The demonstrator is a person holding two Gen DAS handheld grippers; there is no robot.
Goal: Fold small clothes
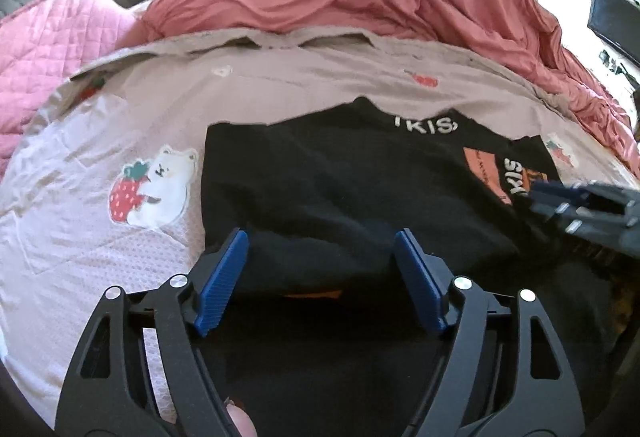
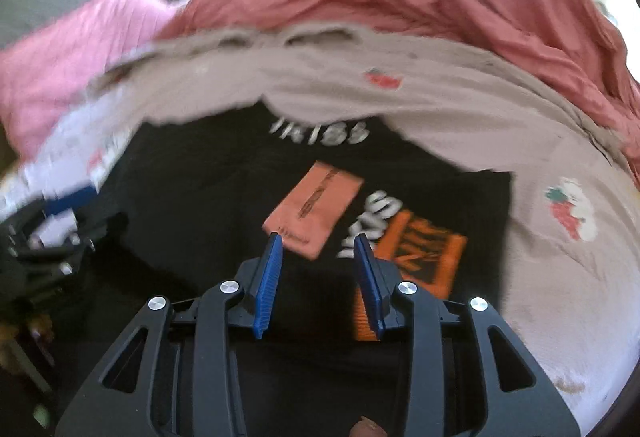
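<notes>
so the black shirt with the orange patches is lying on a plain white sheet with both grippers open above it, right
Not quite: the sheet is not plain white but pinkish with strawberry and bear prints, as the left wrist view shows. The black shirt does lie on it, with the left gripper and right gripper open.

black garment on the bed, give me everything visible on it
The black garment looks like a soft knit top, lying mostly flat and partly folded on the taupe strawberry-print bedsheet. It bears white block lettering near its far edge, a salmon rectangular patch and an orange-and-black print beside more white letters. Its near part falls into shadow. The left gripper and right gripper both hover over it with jaws apart; neither visibly clamps the cloth.
</notes>
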